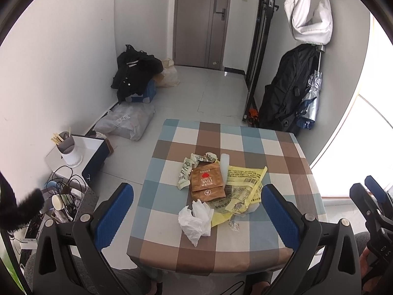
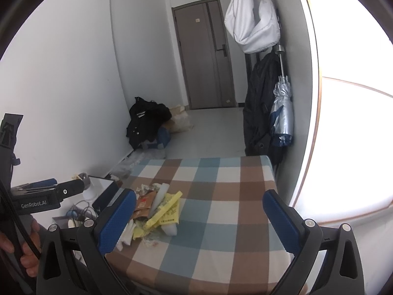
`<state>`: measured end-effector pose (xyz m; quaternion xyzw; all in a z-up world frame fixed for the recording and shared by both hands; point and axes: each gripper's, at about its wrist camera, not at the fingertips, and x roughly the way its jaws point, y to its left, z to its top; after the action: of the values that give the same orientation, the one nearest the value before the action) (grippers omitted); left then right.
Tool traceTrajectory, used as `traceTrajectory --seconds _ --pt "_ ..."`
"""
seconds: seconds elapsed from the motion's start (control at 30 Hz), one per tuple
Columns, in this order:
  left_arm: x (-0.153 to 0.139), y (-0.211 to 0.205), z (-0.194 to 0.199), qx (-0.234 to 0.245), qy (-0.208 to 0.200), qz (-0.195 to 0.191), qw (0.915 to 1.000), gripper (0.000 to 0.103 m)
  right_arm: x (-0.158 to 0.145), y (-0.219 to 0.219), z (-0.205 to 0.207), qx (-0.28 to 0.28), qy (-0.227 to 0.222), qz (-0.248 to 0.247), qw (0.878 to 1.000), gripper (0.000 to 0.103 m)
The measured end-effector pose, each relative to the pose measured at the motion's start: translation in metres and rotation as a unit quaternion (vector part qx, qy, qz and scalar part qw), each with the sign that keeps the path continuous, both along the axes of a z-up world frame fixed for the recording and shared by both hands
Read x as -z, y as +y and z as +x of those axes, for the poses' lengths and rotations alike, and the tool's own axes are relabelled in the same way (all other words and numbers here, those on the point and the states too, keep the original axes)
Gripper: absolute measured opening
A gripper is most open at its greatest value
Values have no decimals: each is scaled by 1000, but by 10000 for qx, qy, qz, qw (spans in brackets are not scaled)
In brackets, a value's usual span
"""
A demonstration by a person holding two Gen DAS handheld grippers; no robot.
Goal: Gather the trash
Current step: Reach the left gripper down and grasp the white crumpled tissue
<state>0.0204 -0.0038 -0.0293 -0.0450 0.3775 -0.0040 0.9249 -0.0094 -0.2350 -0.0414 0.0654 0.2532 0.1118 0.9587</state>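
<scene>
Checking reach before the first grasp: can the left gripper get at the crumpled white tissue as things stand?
Probably yes. The left gripper is open above the checkered table, and the crumpled white tissue lies at the pile's near edge, between its fingers in view, with nothing covering it.

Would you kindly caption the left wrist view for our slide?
Open left hand-held gripper poised above wrappers and a crumpled white bag on the checkered table.

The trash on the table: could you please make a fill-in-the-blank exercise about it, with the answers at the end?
1. The brown packet lies on the ____ tablecloth.
2. The plastic bag with black print is ____ in colour.
3. The left gripper and the right gripper are both ____, holding nothing.
4. The crumpled white tissue lies at the pile's ____ edge.

Answers: checkered; yellow; open; near
</scene>
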Motion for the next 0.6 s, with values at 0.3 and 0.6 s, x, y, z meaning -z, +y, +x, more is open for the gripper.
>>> traceTrajectory --seconds 0.3,0.6 --pt "29 -1 21 1103 695 173 9913 102 24 -3 18 36 344 -29 9994 103" --pt "70 14 36 1437 1235 -107 9818 101 45 -8 41 67 710 81 9974 103"
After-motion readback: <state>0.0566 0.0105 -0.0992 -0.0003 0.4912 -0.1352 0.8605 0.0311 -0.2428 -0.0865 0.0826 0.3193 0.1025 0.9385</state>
